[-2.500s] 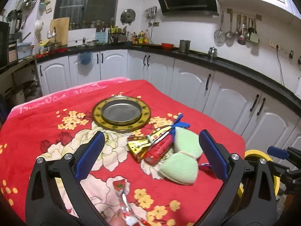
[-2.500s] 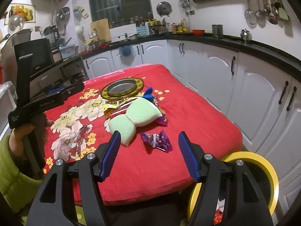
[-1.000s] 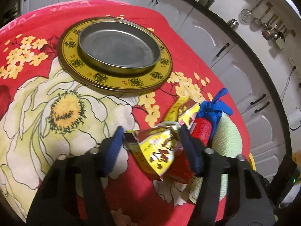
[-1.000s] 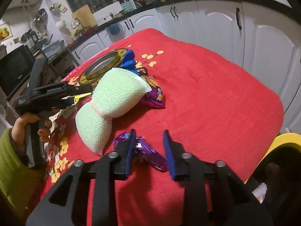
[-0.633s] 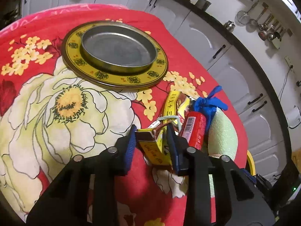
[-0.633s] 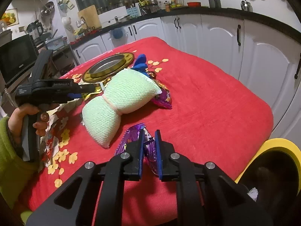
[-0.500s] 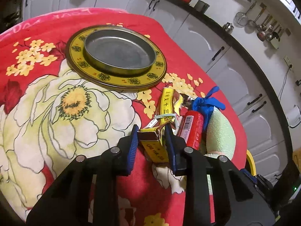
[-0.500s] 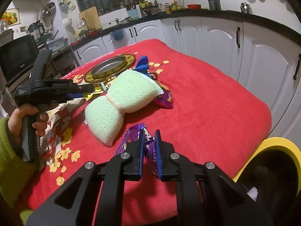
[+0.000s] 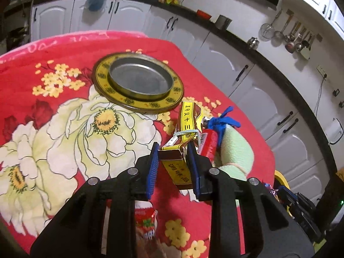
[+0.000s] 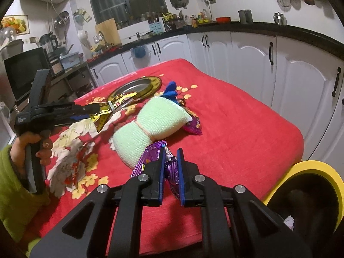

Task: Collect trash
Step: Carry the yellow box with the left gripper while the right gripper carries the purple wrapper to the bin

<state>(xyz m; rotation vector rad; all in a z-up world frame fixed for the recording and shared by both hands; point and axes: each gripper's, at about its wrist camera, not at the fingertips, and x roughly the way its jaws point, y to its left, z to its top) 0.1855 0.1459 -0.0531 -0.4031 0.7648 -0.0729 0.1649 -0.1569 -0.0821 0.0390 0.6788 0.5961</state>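
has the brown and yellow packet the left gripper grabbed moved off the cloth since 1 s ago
Yes. The brown and yellow packet, shut in the left gripper, has risen and hangs clear of the red floral cloth in the right wrist view.

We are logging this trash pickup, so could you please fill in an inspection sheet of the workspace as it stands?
Surface: table under a red floral cloth.
Job's things: brown-and-yellow packet in the left claw; purple wrapper in the right claw; red wrapper, second purple wrapper and a red-and-white wrapper lie on the cloth; yellow-rimmed bin beside the table.
Clutter: green sponge bundle, blue tie, round metal tray.
Grippers: both claws shut on their pieces.
Cables: one runs down the wall from a socket.
Surroundings: white cabinets, dark countertop, hanging utensils.
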